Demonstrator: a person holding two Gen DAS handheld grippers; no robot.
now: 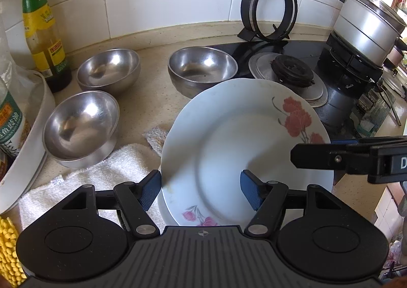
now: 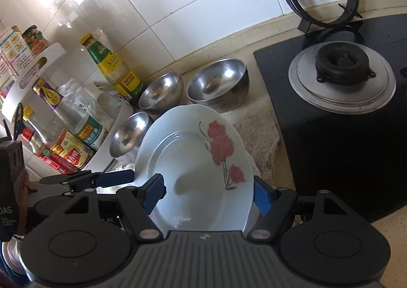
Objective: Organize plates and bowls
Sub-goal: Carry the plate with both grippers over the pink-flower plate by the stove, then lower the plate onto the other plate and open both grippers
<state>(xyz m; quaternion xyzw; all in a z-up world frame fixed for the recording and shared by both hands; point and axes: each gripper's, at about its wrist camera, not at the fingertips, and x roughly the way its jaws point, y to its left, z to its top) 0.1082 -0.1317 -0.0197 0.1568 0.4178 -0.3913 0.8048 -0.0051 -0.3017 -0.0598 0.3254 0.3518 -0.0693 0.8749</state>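
A white plate with red flowers (image 1: 244,145) is held tilted above the counter; it also shows in the right wrist view (image 2: 198,168). Another plate (image 1: 165,214) lies flat under it. My left gripper (image 1: 201,191) has one finger on each side of the tilted plate's near rim, wide apart. My right gripper (image 2: 208,191) also straddles the plate's rim, and its fingers (image 1: 320,158) reach in from the right. Three steel bowls (image 1: 81,125) (image 1: 109,69) (image 1: 202,69) stand on the counter behind; the far right one looks like a stack.
A white towel (image 1: 101,173) lies under the plates. A black gas stove (image 2: 340,120) with a burner (image 1: 292,71), a loose pan ring (image 1: 269,8) and a steamer pot (image 1: 368,26) is on the right. Sauce bottles (image 1: 40,23) and a white rack (image 2: 33,79) stand left.
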